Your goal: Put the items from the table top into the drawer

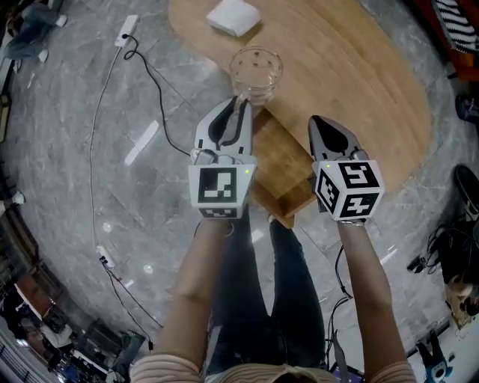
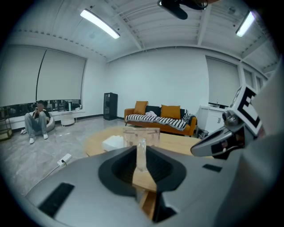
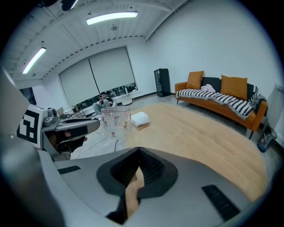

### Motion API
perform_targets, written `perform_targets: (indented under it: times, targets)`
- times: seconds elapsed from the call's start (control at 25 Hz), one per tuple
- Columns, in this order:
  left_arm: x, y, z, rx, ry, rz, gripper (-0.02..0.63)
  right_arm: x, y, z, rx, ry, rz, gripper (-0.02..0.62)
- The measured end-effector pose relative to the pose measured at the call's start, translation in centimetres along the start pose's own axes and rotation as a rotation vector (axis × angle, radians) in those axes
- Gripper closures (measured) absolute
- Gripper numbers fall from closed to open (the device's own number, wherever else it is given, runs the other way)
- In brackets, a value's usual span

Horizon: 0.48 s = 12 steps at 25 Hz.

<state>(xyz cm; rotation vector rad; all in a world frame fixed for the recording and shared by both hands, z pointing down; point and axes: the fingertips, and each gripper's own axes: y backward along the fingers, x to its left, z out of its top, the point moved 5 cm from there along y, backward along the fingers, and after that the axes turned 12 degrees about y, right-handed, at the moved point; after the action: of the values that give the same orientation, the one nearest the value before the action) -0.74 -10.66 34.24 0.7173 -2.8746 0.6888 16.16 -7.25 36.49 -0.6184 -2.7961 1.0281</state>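
Left gripper [image 1: 239, 105] fingers grip the glass [image 1: 256, 69] just beyond the open drawer [image 1: 288, 170], right gripper [image 1: 322, 124] fingers closed, empty; glass and white cloth [image 1: 233, 16] remain unstored.

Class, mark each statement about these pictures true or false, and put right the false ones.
1. The left gripper is shut on the handle of the clear glass mug. True.
2. The right gripper holds the white folded cloth. False: its jaws are together with nothing between them, and the cloth lies on the oval wooden table.
3. The wooden drawer is pulled open. True.
4. The mug is already inside the drawer. False: it is at the table's near edge, outside the drawer.
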Motion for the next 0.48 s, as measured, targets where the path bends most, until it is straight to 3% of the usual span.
perform_targets:
  times: [0.24, 0.48]
  targets:
    - [-1.5, 3.6, -0.5, 0.001, -0.019, 0.007, 0.549, 1.0, 2.0, -0.7, -0.010, 0.017, 0.026, 0.586]
    - [-2.4, 6.4, -3.7, 0.052, 0.019, 0.028, 0.552, 2.0, 3.1, -2.4, 0.002, 0.034, 0.067, 0.586]
